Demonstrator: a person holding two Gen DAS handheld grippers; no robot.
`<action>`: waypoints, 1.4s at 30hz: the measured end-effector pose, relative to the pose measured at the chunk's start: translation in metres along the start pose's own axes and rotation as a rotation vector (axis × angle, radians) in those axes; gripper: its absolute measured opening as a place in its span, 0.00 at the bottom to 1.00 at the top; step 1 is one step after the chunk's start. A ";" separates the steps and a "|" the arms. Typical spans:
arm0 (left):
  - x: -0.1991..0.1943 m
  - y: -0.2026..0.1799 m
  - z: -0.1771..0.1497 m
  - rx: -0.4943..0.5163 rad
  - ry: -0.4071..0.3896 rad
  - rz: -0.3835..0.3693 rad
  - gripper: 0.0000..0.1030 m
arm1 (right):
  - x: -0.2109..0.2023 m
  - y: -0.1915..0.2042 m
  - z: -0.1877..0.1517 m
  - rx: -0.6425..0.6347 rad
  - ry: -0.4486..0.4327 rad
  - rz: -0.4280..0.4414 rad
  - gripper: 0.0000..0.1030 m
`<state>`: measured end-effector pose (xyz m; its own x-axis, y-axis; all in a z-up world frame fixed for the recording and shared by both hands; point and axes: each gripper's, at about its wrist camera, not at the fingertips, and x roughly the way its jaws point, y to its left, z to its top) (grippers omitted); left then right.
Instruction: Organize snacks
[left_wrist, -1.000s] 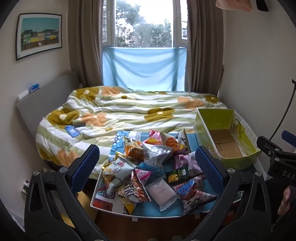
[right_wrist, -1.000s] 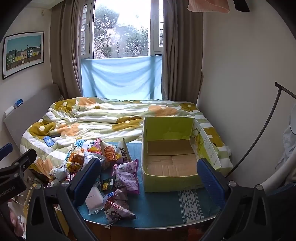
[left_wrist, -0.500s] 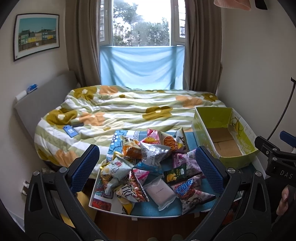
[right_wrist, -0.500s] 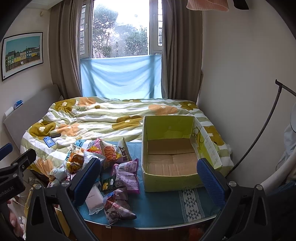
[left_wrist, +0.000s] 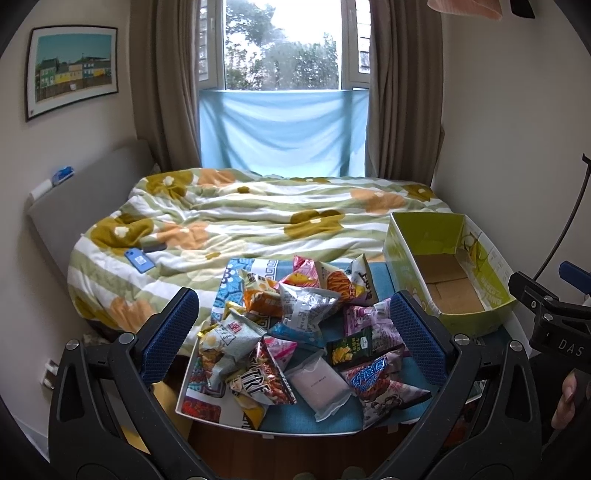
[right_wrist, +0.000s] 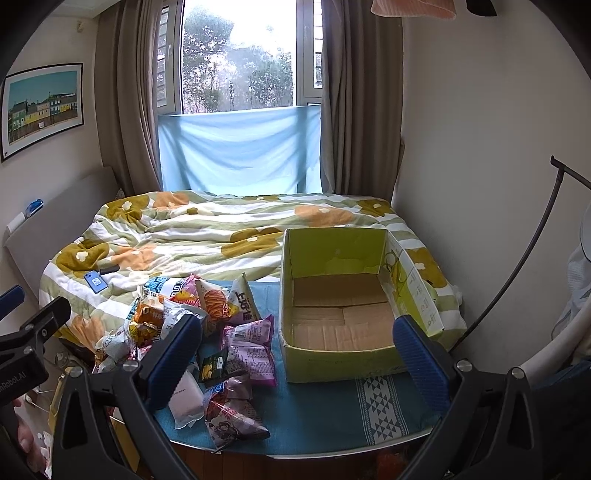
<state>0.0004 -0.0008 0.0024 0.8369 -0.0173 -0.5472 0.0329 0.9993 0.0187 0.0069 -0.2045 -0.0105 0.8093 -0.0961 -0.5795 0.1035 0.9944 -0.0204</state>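
Snack packets in crinkled foil and plastic, many colours (left_wrist: 295, 332), lie heaped on the left part of a low table covered with a blue patterned cloth (right_wrist: 332, 413), at the foot of a bed with a green-and-orange flowered quilt (left_wrist: 258, 221). A green cardboard box with an open top (right_wrist: 340, 306) stands on the same table just beside the heap, to its right; its brown floor is bare, with no packet inside.

Judgement: sorting has not begun; the step in hand is the approach to a first packet. The next move calls for one gripper to descend on a packet at the edge of the pile, such as the purple foil bag (right_wrist: 253, 341) nearest the box, close on a loose fold, and carry it over the box wall.

The left gripper (left_wrist: 291, 336) is held above and short of the heap, its blue-padded fingers (left_wrist: 170, 332) spread wide with nothing between them. The right gripper (right_wrist: 295, 354) is likewise spread and empty, aimed at the box's near wall. Part of a hand (left_wrist: 567, 402) shows at the left view's edge.
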 end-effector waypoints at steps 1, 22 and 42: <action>0.000 0.000 0.000 0.000 0.000 0.000 1.00 | 0.000 0.000 0.000 0.000 0.000 0.000 1.00; 0.009 0.004 -0.004 -0.008 0.008 0.007 1.00 | 0.004 0.000 -0.001 0.000 0.004 0.000 1.00; 0.009 0.004 -0.003 -0.008 0.009 0.008 1.00 | 0.004 0.001 0.000 0.000 0.005 0.002 1.00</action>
<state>0.0062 0.0033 -0.0049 0.8322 -0.0091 -0.5544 0.0216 0.9996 0.0161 0.0106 -0.2041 -0.0125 0.8068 -0.0939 -0.5834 0.1021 0.9946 -0.0189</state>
